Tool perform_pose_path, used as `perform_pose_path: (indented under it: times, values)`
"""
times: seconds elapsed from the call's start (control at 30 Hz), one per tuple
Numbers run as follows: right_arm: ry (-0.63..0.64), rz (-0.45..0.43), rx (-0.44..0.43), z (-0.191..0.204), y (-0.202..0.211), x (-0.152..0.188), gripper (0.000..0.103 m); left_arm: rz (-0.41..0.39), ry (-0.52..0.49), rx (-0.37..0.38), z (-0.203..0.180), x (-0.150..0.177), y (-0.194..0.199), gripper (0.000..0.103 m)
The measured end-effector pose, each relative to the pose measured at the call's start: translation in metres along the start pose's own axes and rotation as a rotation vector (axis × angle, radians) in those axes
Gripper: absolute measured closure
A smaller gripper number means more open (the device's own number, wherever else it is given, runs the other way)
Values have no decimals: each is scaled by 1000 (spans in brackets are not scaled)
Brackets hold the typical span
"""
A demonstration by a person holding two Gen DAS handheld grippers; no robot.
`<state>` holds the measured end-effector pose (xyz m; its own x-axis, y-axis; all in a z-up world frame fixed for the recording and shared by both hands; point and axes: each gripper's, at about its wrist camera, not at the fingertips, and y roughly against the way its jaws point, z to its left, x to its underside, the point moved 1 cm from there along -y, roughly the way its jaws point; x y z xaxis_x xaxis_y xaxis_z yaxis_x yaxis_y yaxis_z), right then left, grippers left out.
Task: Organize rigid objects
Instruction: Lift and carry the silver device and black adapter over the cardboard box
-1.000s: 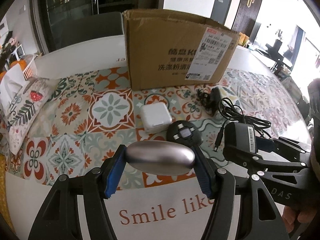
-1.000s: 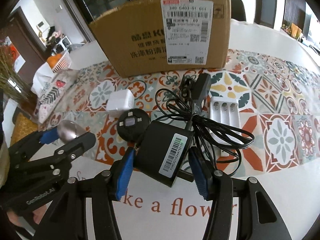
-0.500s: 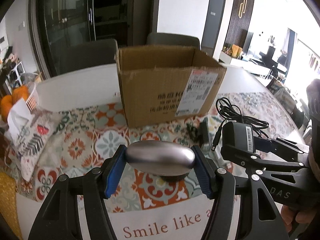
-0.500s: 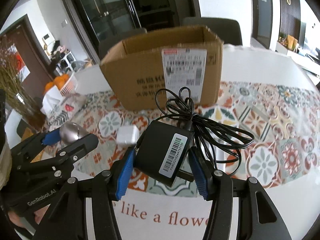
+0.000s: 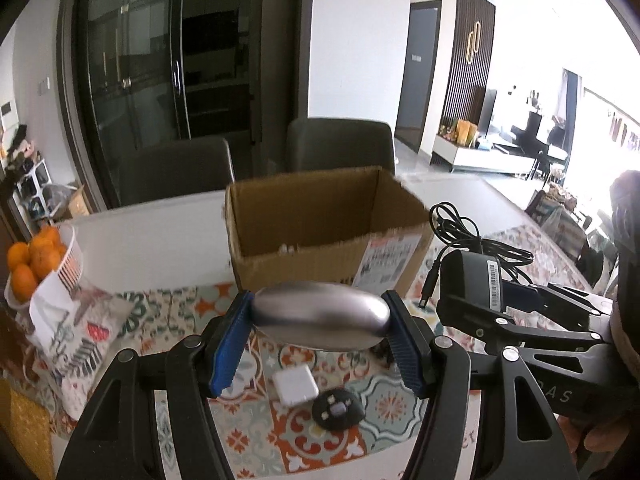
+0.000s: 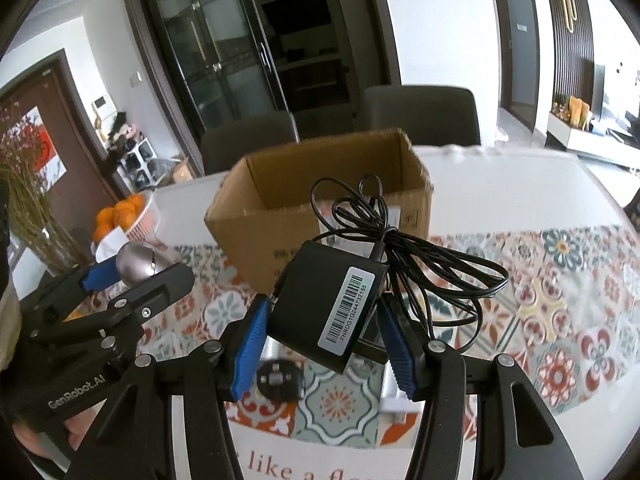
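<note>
The left hand-held gripper (image 5: 320,330) is clamped on a smooth silver oval (image 5: 322,315), its blue pads pressing on the two narrow ends so the piece lies crosswise between the fingers. The right hand-held gripper (image 6: 322,340) grips a black power adapter (image 6: 326,306) by its flat sides, and the adapter's bundled cable (image 6: 416,248) loops free toward 1 o'clock. Both loads hang in the air above the patterned cloth (image 6: 560,300) on the counter (image 5: 160,232), short of the open cardboard box (image 5: 320,224), which stands at 12 o'clock in both wrist views.

The step in hand looks like the carry to the box. To do it well, each load should clear the near wall of the box before the pads let go, and the two tools should not crowd each other over the opening; one going in first would be safer. The dangling cable could catch on the box rim, so the adapter wants to go well inside. The oval is slick and held only by its tips, so a level, steady carry suits it.

Both tools point forward and somewhat downward, side by side, the left one at 9 o'clock in the right wrist view. A white charger (image 5: 295,384) and a round black plug (image 5: 338,409) lie on the cloth below, not yet packed
</note>
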<state>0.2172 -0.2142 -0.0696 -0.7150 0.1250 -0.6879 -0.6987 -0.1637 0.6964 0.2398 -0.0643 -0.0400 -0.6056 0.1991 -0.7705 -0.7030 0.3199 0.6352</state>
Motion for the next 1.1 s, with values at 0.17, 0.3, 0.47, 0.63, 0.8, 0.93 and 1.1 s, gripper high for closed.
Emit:
perform_pose_path:
  times: [0.17,0.3,0.47,0.63,0.8,0.93,1.1]
  values:
    - [18,-51,3,2,5,-24,48,-39,-7,-3,-1,-23,2,39]
    - [33,-89,4,5,9,-43,48,-68,-11,-5,0,-43,1,39]
    - [48,-121,2,4,5,-68,48,-95,-21,-18,2,-64,-4,39]
    - [65,-138,12,1,-6,-88,48,-102,-23,-29,5,-81,-17,39]
    - [79,-129,16,-1,-18,-106,48,-92,-21,-36,6,-94,-33,39]
    - [78,-114,15,-5,-28,-116,48,-73,-15,-35,8,-102,-44,39]
    - [99,-83,28,-7,-41,-125,48,-35,-11,-40,11,-107,-61,39]
